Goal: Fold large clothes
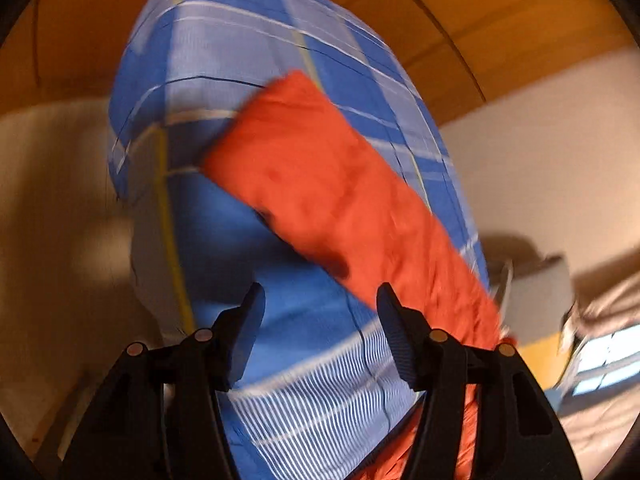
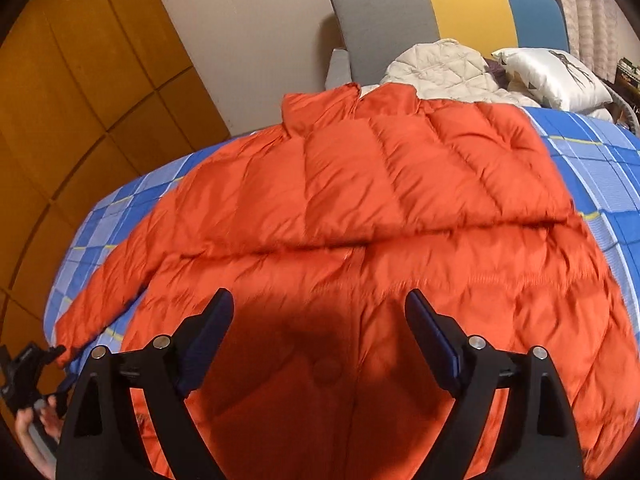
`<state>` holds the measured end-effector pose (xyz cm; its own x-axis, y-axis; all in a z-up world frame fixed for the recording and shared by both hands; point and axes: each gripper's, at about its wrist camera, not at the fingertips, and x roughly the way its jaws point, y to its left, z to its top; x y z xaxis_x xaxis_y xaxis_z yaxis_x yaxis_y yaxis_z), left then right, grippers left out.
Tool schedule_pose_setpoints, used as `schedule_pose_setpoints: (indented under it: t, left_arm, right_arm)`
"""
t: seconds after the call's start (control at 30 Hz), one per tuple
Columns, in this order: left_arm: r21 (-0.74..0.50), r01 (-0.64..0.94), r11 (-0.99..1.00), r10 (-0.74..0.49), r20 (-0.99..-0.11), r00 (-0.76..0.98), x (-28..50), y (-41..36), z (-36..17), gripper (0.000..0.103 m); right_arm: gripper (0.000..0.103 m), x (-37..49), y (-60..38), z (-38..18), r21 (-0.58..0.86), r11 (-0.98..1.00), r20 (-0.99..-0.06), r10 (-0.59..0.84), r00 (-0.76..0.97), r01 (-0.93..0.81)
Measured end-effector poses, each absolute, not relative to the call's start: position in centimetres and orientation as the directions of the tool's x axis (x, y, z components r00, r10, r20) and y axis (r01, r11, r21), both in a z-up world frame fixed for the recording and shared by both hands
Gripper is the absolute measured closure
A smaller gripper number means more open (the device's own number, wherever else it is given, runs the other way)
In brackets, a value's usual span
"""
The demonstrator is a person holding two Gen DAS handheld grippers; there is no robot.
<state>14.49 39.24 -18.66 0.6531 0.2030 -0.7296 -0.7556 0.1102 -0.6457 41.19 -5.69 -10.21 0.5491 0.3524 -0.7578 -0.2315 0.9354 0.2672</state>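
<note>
An orange puffer jacket [image 2: 360, 200] lies spread on a blue plaid bed sheet [image 2: 592, 168], collar toward the headboard. A long crease crosses its front, and one sleeve [image 2: 104, 300] stretches to the lower left. My right gripper [image 2: 320, 304] hovers over the jacket's lower front, open, with nothing between its pads. The blurred left wrist view shows that orange sleeve [image 1: 340, 200] running diagonally over the sheet [image 1: 224, 60]. My left gripper [image 1: 320, 300] stands open just short of the sleeve's edge, over bare sheet. A hand [image 2: 28, 428] holds that tool at the bed's left corner.
A white quilted garment [image 2: 436, 68] and a white pillow [image 2: 556, 76] lie at the head of the bed. Behind them stands a grey, yellow and blue headboard [image 2: 380, 16]. Orange wooden panels [image 2: 80, 100] line the left side beyond the bed's edge.
</note>
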Motion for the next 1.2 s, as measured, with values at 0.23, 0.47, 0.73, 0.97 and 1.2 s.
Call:
schedule_pose_setpoints:
  t: [0.23, 0.47, 0.73, 0.97, 1.2]
  left_arm:
    - [-0.739, -0.674, -0.009, 0.164, -0.666, 0.728, 12.4, 42.0, -20.7, 0.060]
    - [-0.772, -0.635, -0.028, 0.157, -0.631, 0.760, 12.7, 43.5, -21.5, 0.066]
    - [-0.731, -0.676, 0.095, 0.199, -0.651, 0.732, 13.8, 44.0, -20.2, 0.091]
    - [-0.682, -0.621, 0.387, 0.239, -0.576, 0.781, 16.9, 41.5, -14.2, 0.094]
    - [-0.622, -0.440, 0.648, 0.101, -0.502, 0.859, 22.3, 35.8, -9.8, 0.094]
  right_arm:
    - [0.016, 38.8, -5.2, -10.1, 0.258, 0.936, -0.761, 0.350, 0.546, -0.240]
    - [0.016, 37.6, -4.3, -10.2, 0.236, 0.936, -0.765, 0.345, 0.544, -0.262]
    - [0.012, 37.4, -4.6, -11.4, 0.166, 0.964, -0.776, 0.259, 0.575, -0.210]
    - [0.012, 37.0, -4.7, -11.5, 0.194, 0.959, -0.761, 0.281, 0.585, -0.209]
    - [0.022, 37.2, -3.1, -11.9, 0.151, 0.949, -0.778, 0.286, 0.559, -0.276]
